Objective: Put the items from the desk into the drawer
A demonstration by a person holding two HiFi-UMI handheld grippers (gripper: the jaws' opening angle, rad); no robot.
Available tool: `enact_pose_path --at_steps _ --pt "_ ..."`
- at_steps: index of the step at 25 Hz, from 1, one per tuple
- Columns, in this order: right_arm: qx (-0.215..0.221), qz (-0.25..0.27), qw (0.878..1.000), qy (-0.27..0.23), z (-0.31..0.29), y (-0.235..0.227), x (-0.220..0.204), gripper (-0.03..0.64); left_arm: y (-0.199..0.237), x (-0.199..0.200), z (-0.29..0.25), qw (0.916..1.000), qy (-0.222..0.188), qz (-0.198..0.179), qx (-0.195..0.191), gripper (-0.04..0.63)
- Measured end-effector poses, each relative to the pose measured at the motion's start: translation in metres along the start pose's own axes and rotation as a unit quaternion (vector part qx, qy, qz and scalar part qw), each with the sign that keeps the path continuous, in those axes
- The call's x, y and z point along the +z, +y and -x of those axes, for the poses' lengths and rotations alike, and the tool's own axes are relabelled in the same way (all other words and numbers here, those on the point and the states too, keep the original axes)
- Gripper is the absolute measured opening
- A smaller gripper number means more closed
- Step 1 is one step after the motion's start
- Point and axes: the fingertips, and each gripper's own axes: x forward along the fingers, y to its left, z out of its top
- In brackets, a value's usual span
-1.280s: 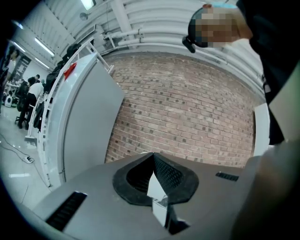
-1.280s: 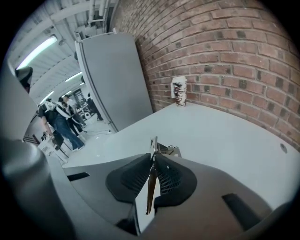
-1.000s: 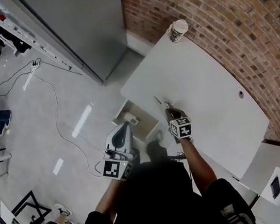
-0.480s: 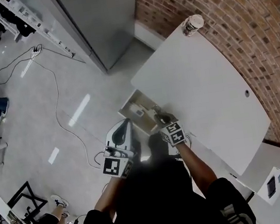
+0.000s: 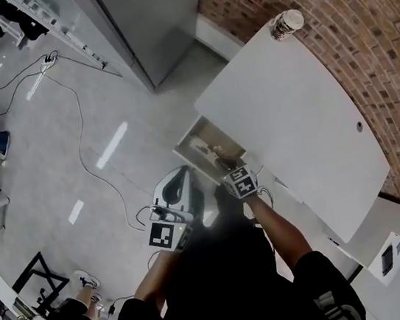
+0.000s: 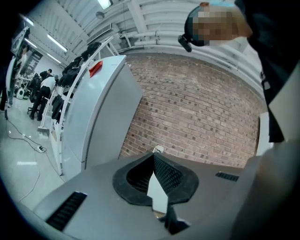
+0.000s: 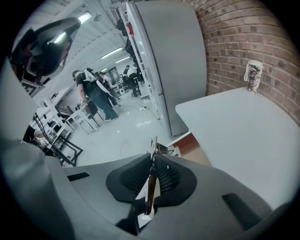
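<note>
One thin metal tool (image 7: 150, 187) is pinched in the right gripper (image 7: 153, 157) over the single open drawer (image 5: 191, 140); the left gripper (image 6: 153, 157) holds nothing.
Two grippers show, one cup (image 5: 287, 23) and one white desk (image 5: 291, 119). The right fingers clamp the tool edge-on, so its kind is hard to make out; its tip pokes out past the fingertips, with the drawer's brown inside (image 7: 187, 139) just beyond them and a small metallic object there, half hidden. The left fingertips meet with nothing between them, and the cup's rim (image 6: 158, 149) peeks just above them. The cup (image 7: 253, 75) stands far beyond the right fingers, at the desk's far corner by the brick wall; its dark print is unreadable. The person's dark clothing covers the bottom of the head view.
</note>
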Motion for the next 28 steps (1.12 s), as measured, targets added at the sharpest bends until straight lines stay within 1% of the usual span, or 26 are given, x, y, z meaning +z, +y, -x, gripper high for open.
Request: enact_pose_path --at_steps 4,8,13,18,22,28 --pt "-0.010 -0.015 0.999 0.027 -0.021 -0.008 -0.019 0.031 0.005 -0.003 -0.002 1.0000 0.007 -0.001 -0.001 0.005" --pt "-0.021 -0.024 0.999 0.041 -0.044 -0.023 -0.039 0.031 0.010 -0.007 -0.011 0.9999 0.009 -0.001 0.006 0.005" --pt "-0.028 -0.040 0.997 0.059 -0.062 -0.031 -0.065 0.031 0.006 -0.020 -0.024 0.9998 0.018 -0.004 -0.008 0.005" --pt "-0.039 -0.047 0.994 0.088 -0.090 -0.035 -0.099 0.031 0.011 -0.037 -0.034 0.9994 0.032 -0.005 -0.011 0.005" --pt "-0.044 -0.050 0.993 0.096 -0.110 -0.042 -0.121 0.031 0.017 -0.049 -0.039 0.9993 0.036 0.002 -0.008 0.005" --pt "-0.045 -0.062 0.990 0.118 -0.131 -0.045 -0.142 0.031 0.027 -0.076 -0.040 0.9983 0.059 0.004 -0.004 0.005"
